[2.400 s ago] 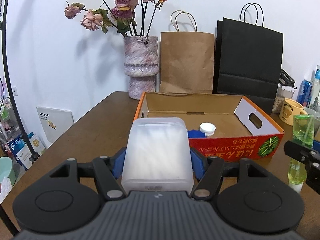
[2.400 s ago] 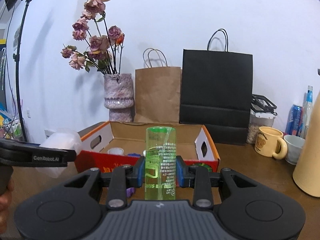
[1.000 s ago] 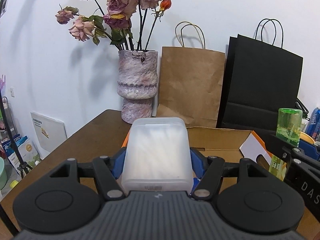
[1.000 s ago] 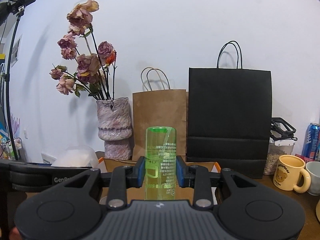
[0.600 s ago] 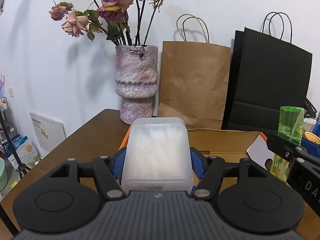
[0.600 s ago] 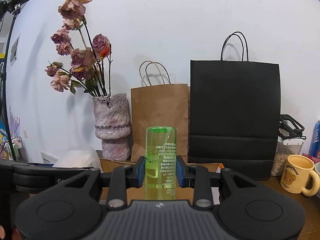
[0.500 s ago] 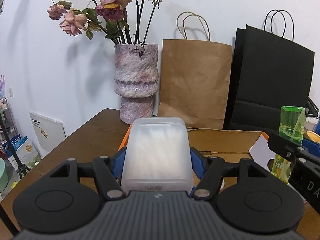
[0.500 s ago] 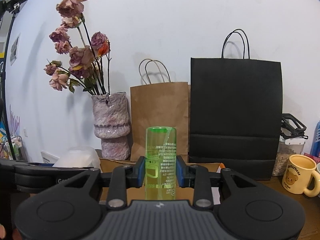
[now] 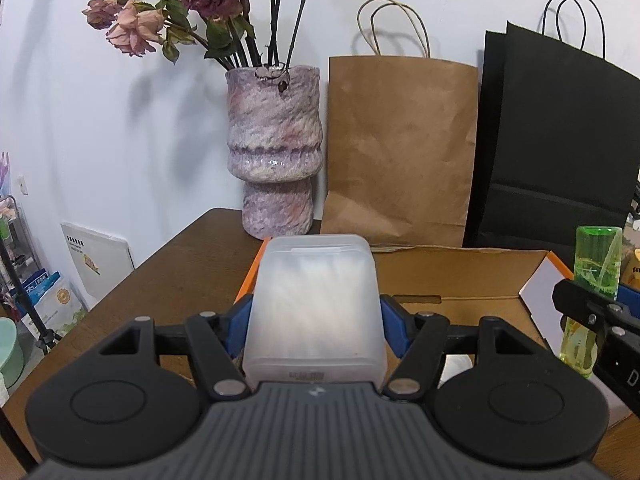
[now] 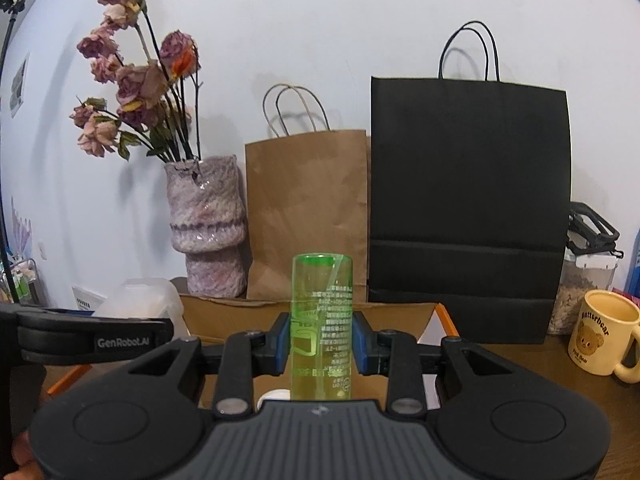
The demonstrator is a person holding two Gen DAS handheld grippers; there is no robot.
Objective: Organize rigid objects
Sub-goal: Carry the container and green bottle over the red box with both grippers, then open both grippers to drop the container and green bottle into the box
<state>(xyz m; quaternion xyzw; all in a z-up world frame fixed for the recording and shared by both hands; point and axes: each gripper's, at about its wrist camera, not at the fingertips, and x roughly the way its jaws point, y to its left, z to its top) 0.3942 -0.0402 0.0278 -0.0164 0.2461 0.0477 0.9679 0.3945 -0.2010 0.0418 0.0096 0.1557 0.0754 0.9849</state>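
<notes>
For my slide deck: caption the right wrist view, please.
Right gripper shut on a green bottle above the cardboard box, bags and vase behind.

"GenRobot.AI" in white on the left gripper [image 10: 96, 342] arm, "Butterbear" over a bear on the yellow mug [image 10: 600, 338], dense white print on the green bottle [image 10: 322, 328] illegible
</notes>
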